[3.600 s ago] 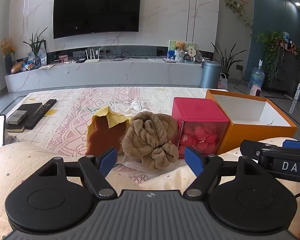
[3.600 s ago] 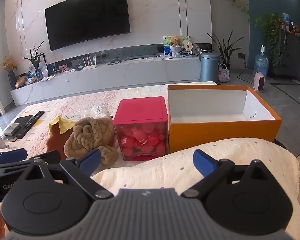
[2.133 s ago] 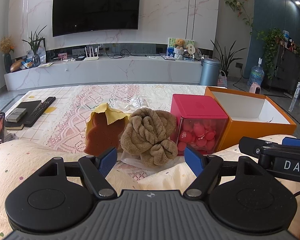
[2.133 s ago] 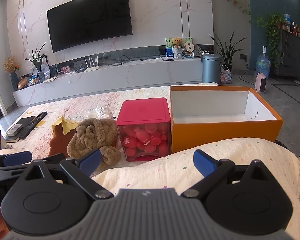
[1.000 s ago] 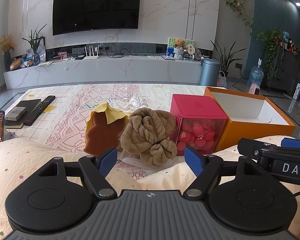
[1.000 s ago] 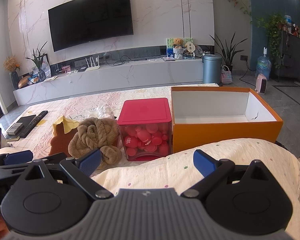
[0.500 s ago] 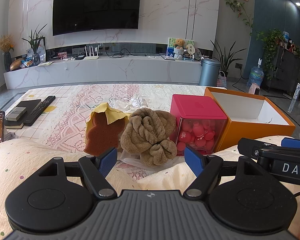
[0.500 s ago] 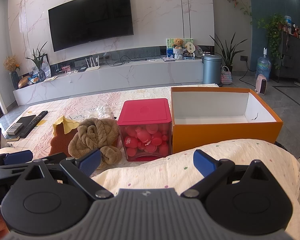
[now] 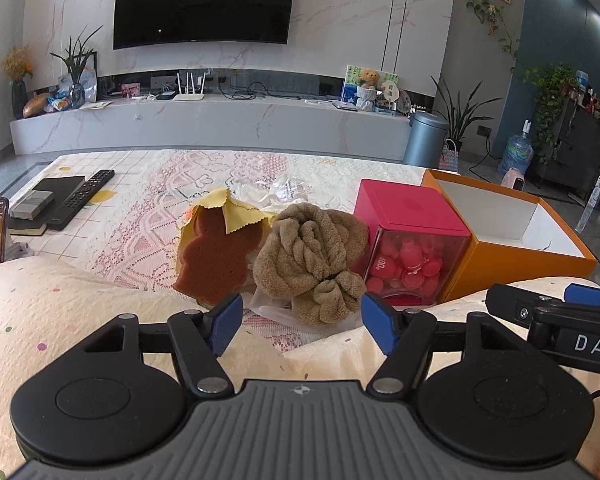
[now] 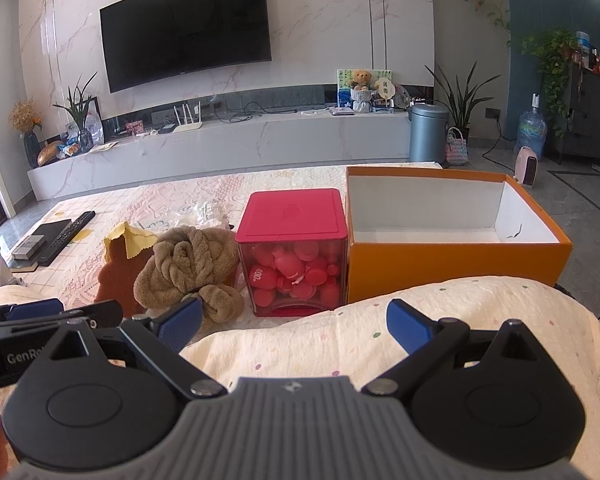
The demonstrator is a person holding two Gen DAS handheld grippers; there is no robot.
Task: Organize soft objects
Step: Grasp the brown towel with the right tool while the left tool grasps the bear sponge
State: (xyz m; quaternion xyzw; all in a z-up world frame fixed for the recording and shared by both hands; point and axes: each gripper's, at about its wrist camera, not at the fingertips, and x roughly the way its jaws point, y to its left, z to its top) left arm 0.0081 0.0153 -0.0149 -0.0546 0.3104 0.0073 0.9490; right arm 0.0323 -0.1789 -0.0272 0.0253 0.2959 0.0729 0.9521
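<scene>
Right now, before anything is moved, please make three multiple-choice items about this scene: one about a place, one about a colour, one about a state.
1. What stands directly between the brown towel bundle and the orange box?
A. the remote control
B. the red-lidded clear container
C. the yellow cloth

2. What colour are the inner walls of the orange box?
A. white
B. black
C. orange

3. In what state is the left gripper?
A. shut on the towel
B. shut on the sponge
C. open, holding nothing

Answers:
1. B: the red-lidded clear container sits between the two.
2. A: the walls inside look white.
3. C: its blue pads stand apart, short of the towel; the jaws have just been closing a little.
</scene>
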